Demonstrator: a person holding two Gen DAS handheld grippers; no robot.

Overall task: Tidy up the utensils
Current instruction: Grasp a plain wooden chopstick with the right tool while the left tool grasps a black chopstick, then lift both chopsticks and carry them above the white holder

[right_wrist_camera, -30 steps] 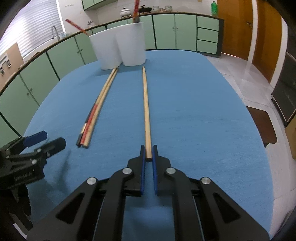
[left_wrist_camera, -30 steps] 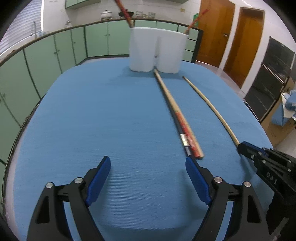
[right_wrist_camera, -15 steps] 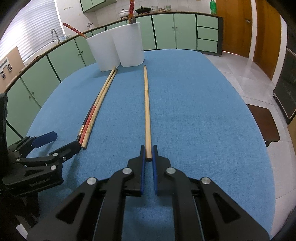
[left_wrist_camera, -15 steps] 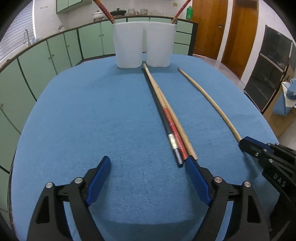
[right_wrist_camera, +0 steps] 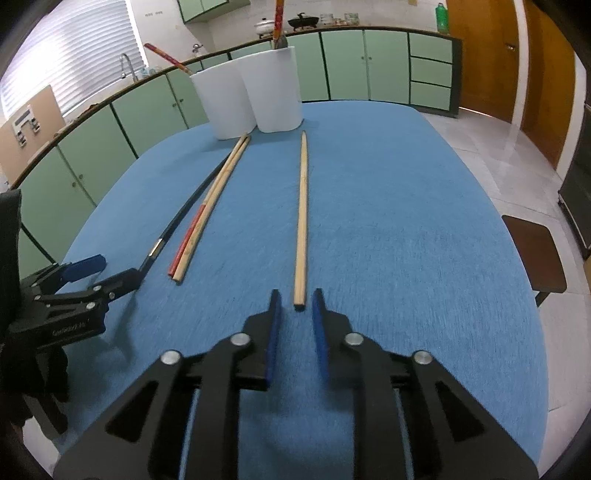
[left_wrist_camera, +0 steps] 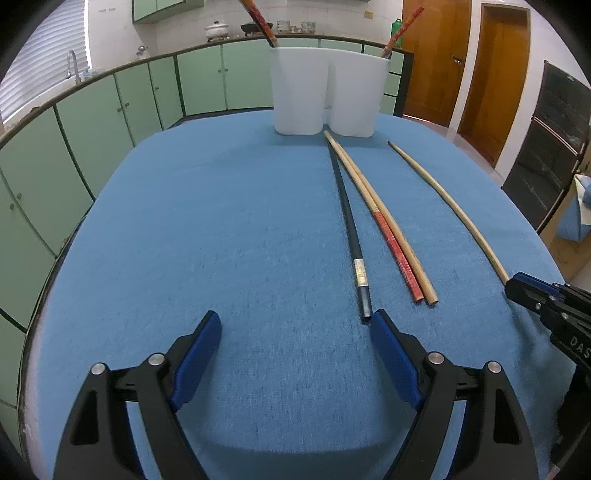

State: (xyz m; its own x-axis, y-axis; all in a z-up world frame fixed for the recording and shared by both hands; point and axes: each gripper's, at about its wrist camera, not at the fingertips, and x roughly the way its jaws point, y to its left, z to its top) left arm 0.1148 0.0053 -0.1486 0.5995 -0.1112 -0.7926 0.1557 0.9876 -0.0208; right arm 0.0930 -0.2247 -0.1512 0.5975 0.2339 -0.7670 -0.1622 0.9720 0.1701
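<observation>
Sink tap point(left_wrist_camera: 74, 66) and brown stool point(right_wrist_camera: 532, 254), one view each

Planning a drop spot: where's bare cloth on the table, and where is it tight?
Free: the wide stretch of blue tablecloth left of the black chopstick, and the cloth right of the lone wooden chopstick up to the table's edge. Crowded: the centre strip from the white holder down to both grippers, where the red-and-wood pair lies.

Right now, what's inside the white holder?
One red-patterned chopstick leans out of the left compartment of the white holder, another out of the right. Their lower ends and anything else inside are hidden by the opaque walls.
</observation>
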